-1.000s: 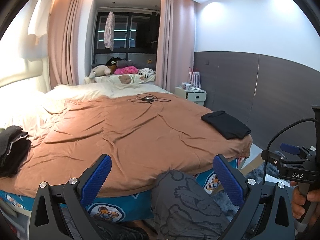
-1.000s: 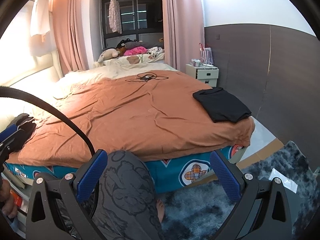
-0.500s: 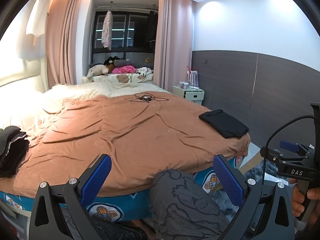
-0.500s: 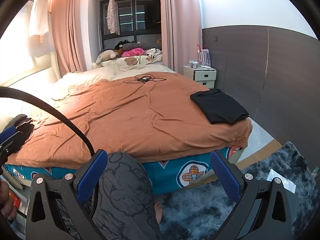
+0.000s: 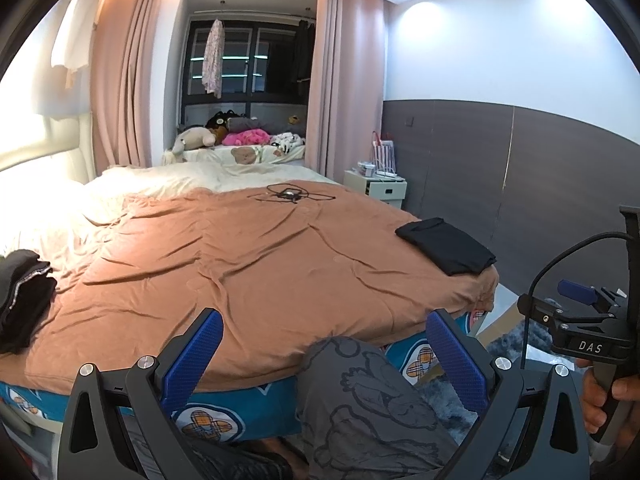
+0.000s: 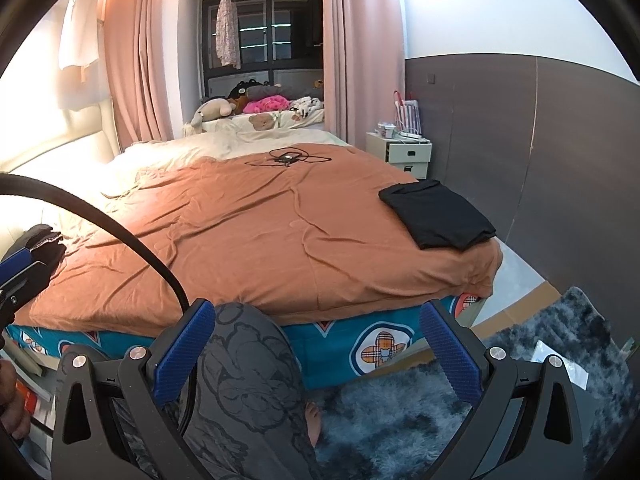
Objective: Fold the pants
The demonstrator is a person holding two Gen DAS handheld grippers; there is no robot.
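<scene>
A folded black pair of pants lies flat at the bed's near right corner. A heap of dark clothes sits at the bed's left edge. My left gripper stands open in front of the bed with nothing between its blue fingers. My right gripper is open too and holds nothing, a little way short of the bed's side. The right gripper also shows in the left wrist view at the far right, held by a hand.
An orange-brown sheet covers the bed; a black cable with a small device lies far on it. The person's grey-patterned leg is between the fingers. A white nightstand and a shaggy rug are on the right.
Both views have shifted slightly, with the bed and the folded pants sitting a touch further away. Both grippers remain open and empty.
</scene>
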